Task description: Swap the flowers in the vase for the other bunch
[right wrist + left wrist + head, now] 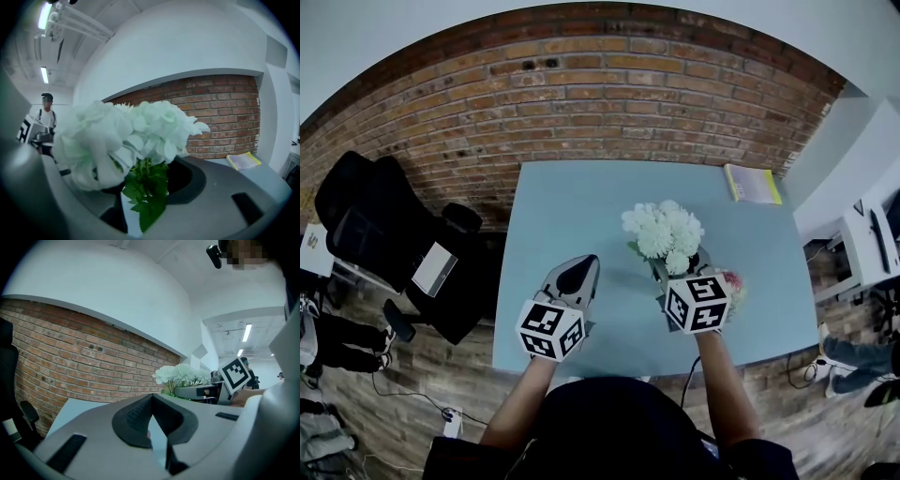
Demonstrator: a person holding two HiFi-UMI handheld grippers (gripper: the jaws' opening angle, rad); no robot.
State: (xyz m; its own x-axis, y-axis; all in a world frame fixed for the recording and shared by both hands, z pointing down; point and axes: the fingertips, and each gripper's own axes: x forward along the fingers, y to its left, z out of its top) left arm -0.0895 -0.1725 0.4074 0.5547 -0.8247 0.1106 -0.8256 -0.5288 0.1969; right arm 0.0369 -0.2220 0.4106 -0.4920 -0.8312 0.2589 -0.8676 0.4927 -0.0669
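Note:
A bunch of white flowers (664,231) is held up over the light blue table (572,202). My right gripper (667,273) is shut on its green stems, with its marker cube nearest me. In the right gripper view the white flowers (126,136) fill the middle and their leaves hang between the jaws of my right gripper (140,190). A bit of pink flowers (733,283) shows just right of that cube; the vase is hidden. My left gripper (577,274) hovers to the left, shut and holding nothing. The left gripper view shows my left gripper (151,401), and beyond it the white flowers (180,374).
A yellow book (752,184) lies at the table's far right corner. Against the brick wall (609,103), left of the table, stands a black office chair (384,234). A white cabinet (867,239) is at the right. Cables run along the wooden floor.

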